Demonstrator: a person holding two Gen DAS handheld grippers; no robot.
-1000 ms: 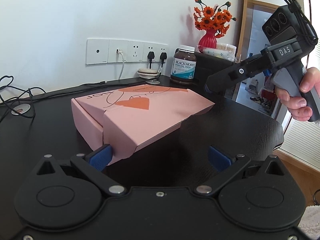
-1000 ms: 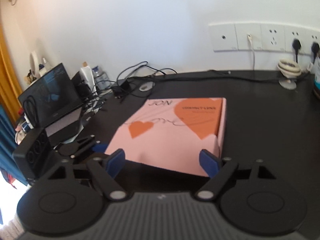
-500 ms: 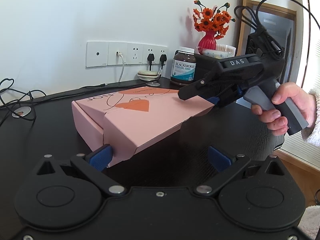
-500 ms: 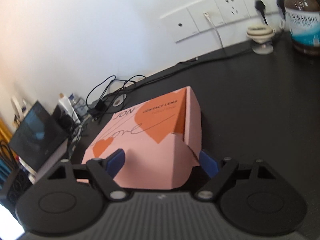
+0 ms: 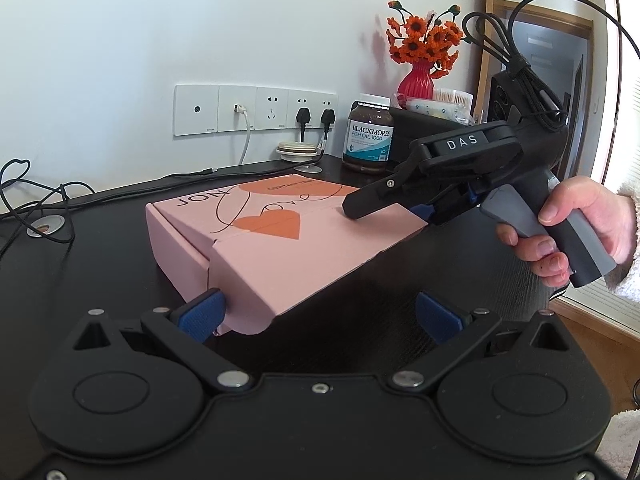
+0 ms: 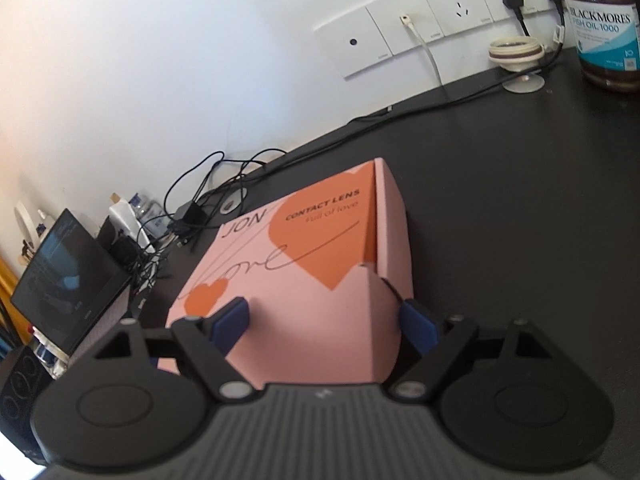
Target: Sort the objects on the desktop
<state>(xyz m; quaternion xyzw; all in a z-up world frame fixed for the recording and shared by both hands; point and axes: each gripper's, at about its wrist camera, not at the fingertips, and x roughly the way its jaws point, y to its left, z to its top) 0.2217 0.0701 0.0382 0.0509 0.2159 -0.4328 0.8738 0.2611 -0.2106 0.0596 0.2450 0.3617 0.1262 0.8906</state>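
Now hand-held gripper (image 6: pixel 324 320) astride pink box (image 6: pixel 320 280)

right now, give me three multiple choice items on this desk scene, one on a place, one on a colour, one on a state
1. Where does the fish oil bottle stand?
A. on the pink box
B. at the back of the desk, near the wall sockets
C. on the floor

2. What colour are the hearts on the pink box?
A. orange
B. green
C. blue

3. How do the right tongs stand?
A. shut on a cable
B. shut with nothing in them
C. open, over the near corner of the box

Answers: 1 B, the bottle stands upright by the sockets, apart from the box. 2 A, both hearts on the lid are orange. 3 C, the blue pads are spread apart with the box corner between them.
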